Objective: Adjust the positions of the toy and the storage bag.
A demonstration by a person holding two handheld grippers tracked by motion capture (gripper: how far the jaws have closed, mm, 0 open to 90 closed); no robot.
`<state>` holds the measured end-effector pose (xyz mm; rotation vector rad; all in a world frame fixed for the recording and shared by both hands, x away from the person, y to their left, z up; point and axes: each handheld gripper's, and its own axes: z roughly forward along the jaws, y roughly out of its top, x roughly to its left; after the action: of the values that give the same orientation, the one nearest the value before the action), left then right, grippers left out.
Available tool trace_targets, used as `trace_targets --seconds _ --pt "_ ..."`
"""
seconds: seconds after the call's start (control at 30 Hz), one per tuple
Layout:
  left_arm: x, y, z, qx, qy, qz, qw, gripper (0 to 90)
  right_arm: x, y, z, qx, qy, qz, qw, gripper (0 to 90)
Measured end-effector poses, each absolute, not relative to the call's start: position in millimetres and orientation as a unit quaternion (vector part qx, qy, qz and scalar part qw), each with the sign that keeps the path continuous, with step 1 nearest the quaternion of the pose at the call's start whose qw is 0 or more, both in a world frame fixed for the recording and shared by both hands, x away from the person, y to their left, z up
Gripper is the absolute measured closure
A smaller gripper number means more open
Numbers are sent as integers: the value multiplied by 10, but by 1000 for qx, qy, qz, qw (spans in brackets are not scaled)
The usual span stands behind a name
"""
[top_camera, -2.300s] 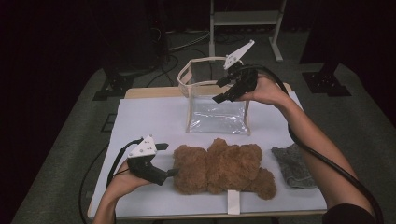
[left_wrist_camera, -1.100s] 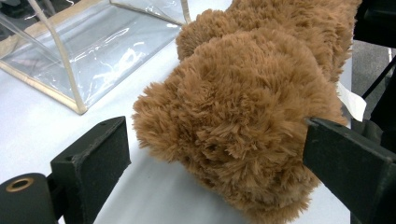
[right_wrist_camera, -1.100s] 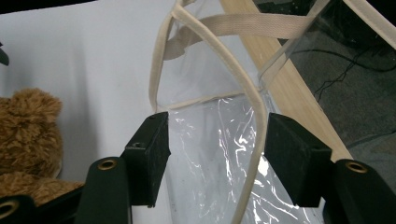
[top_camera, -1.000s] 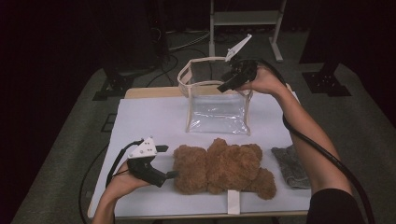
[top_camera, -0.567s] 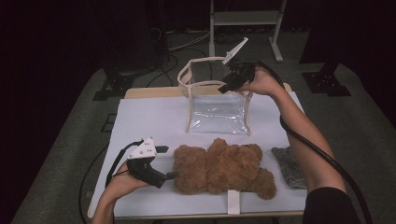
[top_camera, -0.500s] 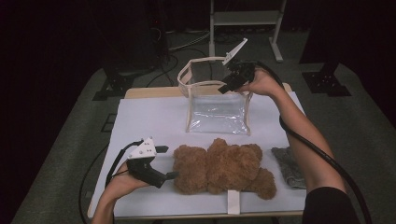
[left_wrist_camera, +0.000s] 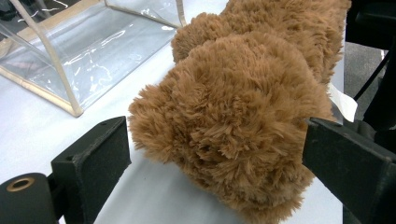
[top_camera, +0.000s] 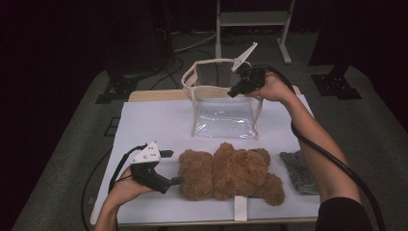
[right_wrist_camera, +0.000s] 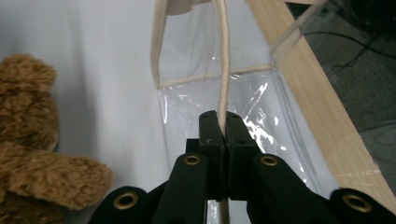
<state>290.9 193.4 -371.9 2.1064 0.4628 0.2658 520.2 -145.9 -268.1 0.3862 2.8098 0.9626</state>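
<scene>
Left gripper (top_camera: 171,167): low on the near left of the worktop (top_camera: 154,120), jaws spread wide, one on each side of the bear's near end. In the left gripper view the fur sits between the two jaws; whether either jaw touches it I cannot tell.
Right gripper (top_camera: 232,92): raised over the far side of the worktop, jaws pressed together on the bag's cream rim. The right gripper view shows the trim strip caught between the jaws and running up from them.
Bear (top_camera: 228,171): brown plush, lying lengthwise along the near edge of the worktop, between the left gripper and the cloth. A white tag shows at its side in the left gripper view.
Bag (top_camera: 223,113): clear plastic with cream trim, standing upright on the far half of the worktop, mouth open upward, held at its right top rim. It stands just behind the bear, apart from it.
Cloth (top_camera: 299,171): grey, lying at the near right of the worktop, just beside the bear's right end and partly under the person's right forearm.
Worktop: white surface with a wooden edge showing at the far side, behind the bag.
</scene>
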Motion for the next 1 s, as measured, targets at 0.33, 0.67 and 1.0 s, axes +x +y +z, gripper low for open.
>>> trace_targets --seconds 0.33,0.67,1.0 --pt "2920 1934 -3721 857 192 105 467 64 4949 -1513 -2694 93 937 332 49 870" --pt "2940 1950 -3715 857 191 107 467 64 4647 -1672 -2719 78 936 341 39 870" --pt "2939 1938 -3703 855 190 107 470 64 4360 -1740 -2724 52 937 343 31 870"
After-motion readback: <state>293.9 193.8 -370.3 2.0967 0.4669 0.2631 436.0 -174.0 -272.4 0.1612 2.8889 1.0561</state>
